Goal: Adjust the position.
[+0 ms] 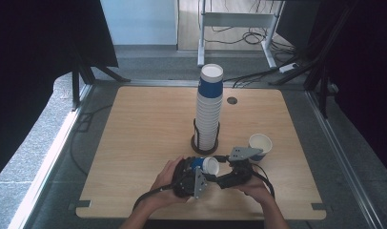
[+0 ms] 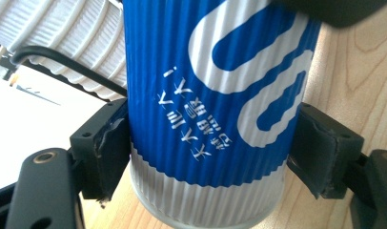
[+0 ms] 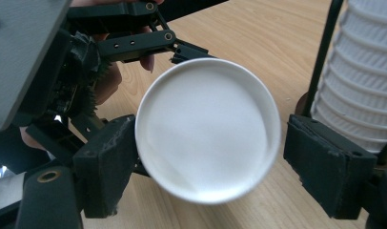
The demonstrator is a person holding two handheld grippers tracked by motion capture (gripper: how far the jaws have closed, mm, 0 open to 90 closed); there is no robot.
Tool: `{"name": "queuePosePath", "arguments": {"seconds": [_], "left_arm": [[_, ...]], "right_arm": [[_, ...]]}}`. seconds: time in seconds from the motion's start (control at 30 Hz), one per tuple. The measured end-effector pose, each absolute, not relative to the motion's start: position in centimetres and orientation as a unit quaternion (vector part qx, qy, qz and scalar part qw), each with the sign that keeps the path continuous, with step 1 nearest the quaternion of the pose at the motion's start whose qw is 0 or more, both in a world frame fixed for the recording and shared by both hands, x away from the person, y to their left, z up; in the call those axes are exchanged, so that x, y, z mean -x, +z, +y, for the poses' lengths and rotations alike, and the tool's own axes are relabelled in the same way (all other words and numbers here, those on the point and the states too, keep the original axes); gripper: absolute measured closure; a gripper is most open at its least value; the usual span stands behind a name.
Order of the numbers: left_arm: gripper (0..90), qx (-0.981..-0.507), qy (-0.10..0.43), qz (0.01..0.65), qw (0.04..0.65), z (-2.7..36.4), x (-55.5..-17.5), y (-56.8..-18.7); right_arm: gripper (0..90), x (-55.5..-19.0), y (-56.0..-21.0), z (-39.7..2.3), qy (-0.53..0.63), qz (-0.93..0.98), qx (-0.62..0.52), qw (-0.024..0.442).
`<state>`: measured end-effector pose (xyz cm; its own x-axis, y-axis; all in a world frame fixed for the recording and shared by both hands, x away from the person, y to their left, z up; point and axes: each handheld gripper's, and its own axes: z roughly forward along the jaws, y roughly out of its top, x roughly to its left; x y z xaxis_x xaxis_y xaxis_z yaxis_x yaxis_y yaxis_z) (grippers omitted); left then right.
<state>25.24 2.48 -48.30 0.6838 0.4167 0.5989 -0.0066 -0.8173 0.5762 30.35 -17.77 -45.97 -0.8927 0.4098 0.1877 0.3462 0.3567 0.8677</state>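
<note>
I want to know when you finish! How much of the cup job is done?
One blue paper cup already stands upright on the table. The left gripper is shut on a second blue cup, lying sideways, its white base between the right gripper jaws, which look open. Left, probably: many cups in the tall stack in its holder.

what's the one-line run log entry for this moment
left gripper: shut on blue cup | right gripper: open around cup's base | cup stack: in holder
</note>
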Motion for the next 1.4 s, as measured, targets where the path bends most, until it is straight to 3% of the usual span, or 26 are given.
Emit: {"name": "queuePosePath", "arguments": {"seconds": [0.17,0.43,0.53,0.7,0.9,1.13,1.4], "left_arm": [[20.8,-0.874,0.380,0.115,0.279,2.2,-25.1,-48.4],[18.2,-0.873,0.375,0.125,0.285,2.2,-25.3,-48.5],[10.9,-0.862,0.387,0.145,0.295,2.3,-25.5,-48.5],[1.7,-0.859,0.360,0.163,0.325,3.1,-25.9,-48.0],[1.5,-0.855,0.332,0.171,0.361,3.5,-25.9,-47.6],[2.8,-0.859,0.325,0.160,0.361,3.4,-25.8,-47.6],[11.9,-0.863,0.332,0.156,0.349,3.4,-25.9,-48.0]], "right_arm": [[25.6,-30.5,-46.4,-17.5,0.517,0.823,-0.234,0.030],[27.0,-30.7,-46.6,-17.4,0.518,0.821,-0.237,0.025],[27.2,-30.7,-46.6,-17.6,0.524,0.817,-0.240,0.027],[27.3,-30.8,-46.2,-18.5,0.552,0.796,-0.247,0.021],[27.3,-31.0,-45.9,-19.4,0.583,0.773,-0.250,-0.001],[27.4,-30.8,-46.0,-18.9,0.582,0.778,-0.236,-0.015],[27.3,-30.6,-46.2,-18.3,0.562,0.794,-0.231,-0.011]]}}
